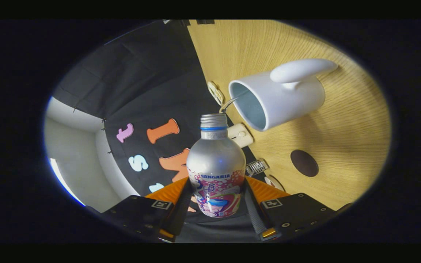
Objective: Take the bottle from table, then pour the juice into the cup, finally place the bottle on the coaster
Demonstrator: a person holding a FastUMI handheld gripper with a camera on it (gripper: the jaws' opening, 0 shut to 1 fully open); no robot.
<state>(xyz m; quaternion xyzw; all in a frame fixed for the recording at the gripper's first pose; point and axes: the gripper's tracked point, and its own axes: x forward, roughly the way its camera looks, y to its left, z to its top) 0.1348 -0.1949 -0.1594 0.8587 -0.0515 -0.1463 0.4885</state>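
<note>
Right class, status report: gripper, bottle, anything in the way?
Gripper shut on bottle. Bottle tipped, mouth beside cup rim. Coaster bare, nothing blocking.

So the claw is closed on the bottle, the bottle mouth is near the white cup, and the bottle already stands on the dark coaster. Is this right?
Not quite. In the gripper view the claw is closed on the bottle, with its mouth near the white cup. But the bottle does not stand on the dark coaster: the coaster lies bare on the wooden table, off to the side of the bottle.

The tool (216,199) has black screwed housings bearing square markers.
</note>
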